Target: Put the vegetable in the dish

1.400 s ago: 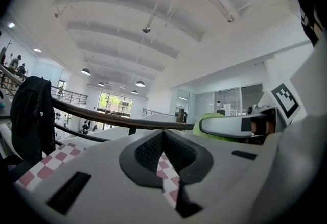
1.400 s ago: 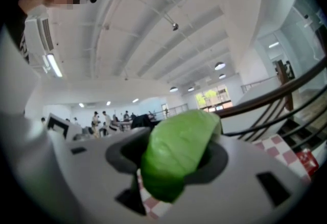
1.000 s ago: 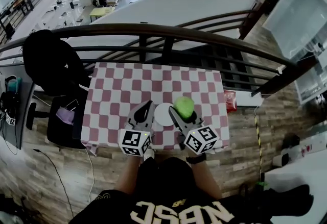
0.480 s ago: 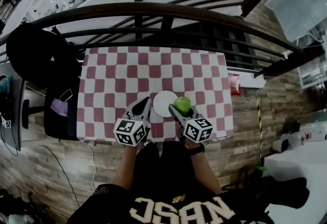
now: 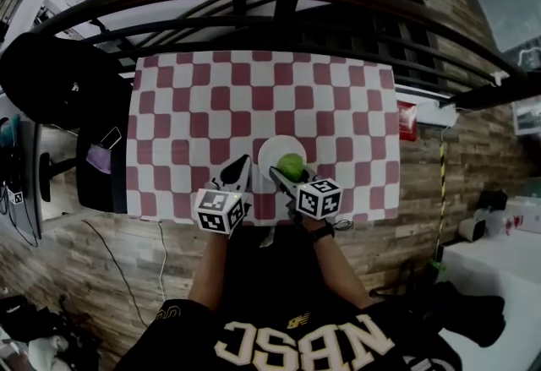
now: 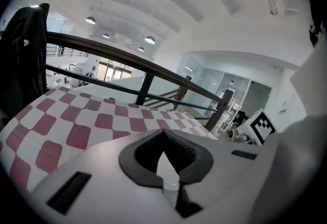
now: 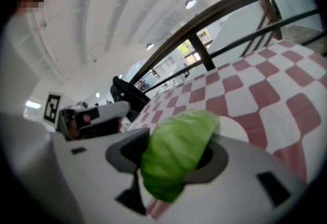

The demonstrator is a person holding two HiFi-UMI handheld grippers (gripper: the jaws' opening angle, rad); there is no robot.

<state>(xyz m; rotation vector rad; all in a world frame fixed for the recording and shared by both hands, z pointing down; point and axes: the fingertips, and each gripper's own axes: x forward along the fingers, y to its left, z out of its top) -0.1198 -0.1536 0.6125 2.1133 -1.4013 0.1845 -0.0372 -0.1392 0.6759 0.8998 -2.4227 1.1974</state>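
Now my right tongs [image 5: 285, 178] grip the green vegetable [image 5: 291, 165] over the near part of the white dish [image 5: 272, 146], so I judge the drop is straight down; my left tongs [image 5: 240, 170], closed and empty, sit just left of it

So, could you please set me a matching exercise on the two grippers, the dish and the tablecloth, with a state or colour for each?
Things:
1. left gripper
2. right gripper
3. dish
4. tablecloth

States or colours:
A. red and white checks
B. shut on the green vegetable
C. shut, with nothing between its jaws
D. plain white and round

Right pairs: 1-C, 2-B, 3-D, 4-A.
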